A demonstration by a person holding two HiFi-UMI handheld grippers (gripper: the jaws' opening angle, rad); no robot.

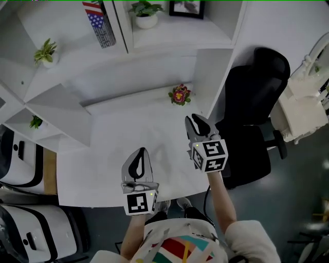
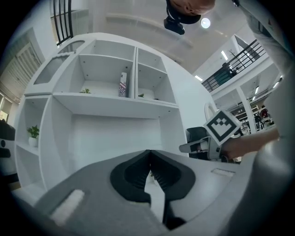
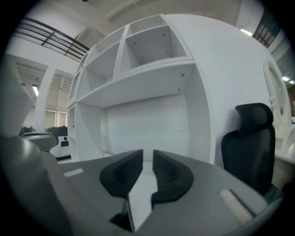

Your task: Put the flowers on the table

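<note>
Flowers [image 1: 180,95] on the white table [image 1: 103,169], near its back edge below the shelf unit [image 1: 77,61], just ahead of the right gripper [image 1: 195,119], apart from it, jaws slightly parted and empty; left gripper [image 1: 141,151] farther back, jaws pressed together on nothing.

Grey left tool [image 1: 141,151], right tool [image 1: 195,118]; checkered cubes [image 1: 140,203]

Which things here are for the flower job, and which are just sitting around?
For the job: flowers, table, left claw, right claw.

Just sitting around: black chair, flag-print container, potted plant, picture frame, small leafy plant.
</note>
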